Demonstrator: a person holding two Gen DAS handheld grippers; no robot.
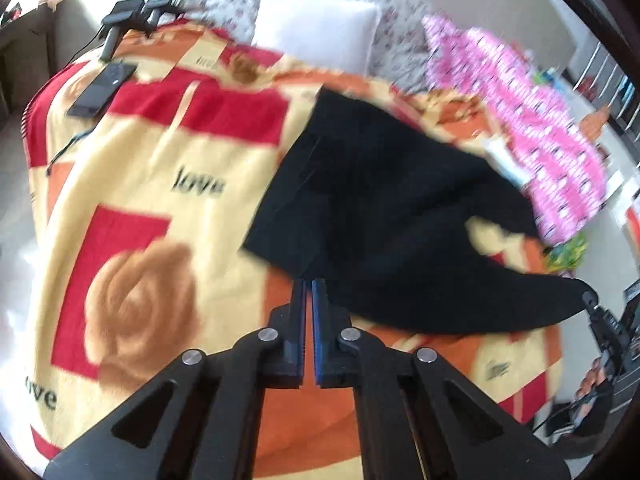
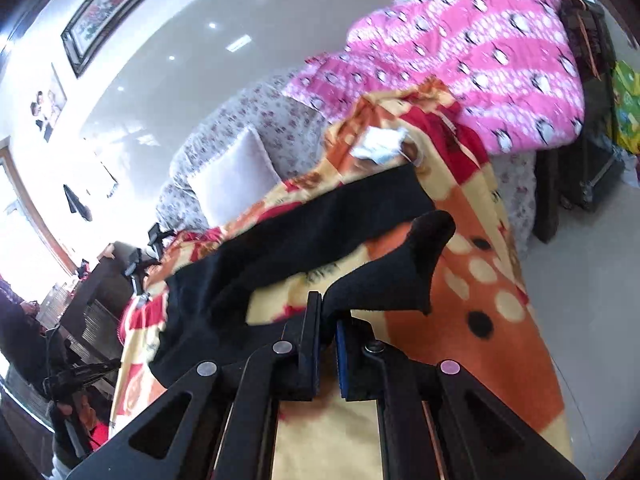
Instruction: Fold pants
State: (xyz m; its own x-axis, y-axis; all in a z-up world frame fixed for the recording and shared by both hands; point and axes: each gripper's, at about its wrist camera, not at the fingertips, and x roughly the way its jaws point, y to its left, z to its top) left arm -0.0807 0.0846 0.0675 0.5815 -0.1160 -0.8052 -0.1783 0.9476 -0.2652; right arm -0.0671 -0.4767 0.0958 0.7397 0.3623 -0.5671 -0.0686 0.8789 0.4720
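Both jaws are pinched on the black pants [image 1: 384, 208]: the left gripper [image 1: 309, 282] nips a hem edge, the right gripper [image 2: 328, 312] clamps a lifted corner. Pants sprawl across the patterned blanket [image 1: 160, 160], near a pink quilt [image 2: 480, 60].

Word "love" in dark lettering on the patterned blanket [image 1: 132, 168], mid-cloth, left wrist view; second "love", first letter partly cut off, near the blanket's lower-left edge; other small print on same blanket too blurred to read; right wrist view: faint lettering on blanket, illegible.
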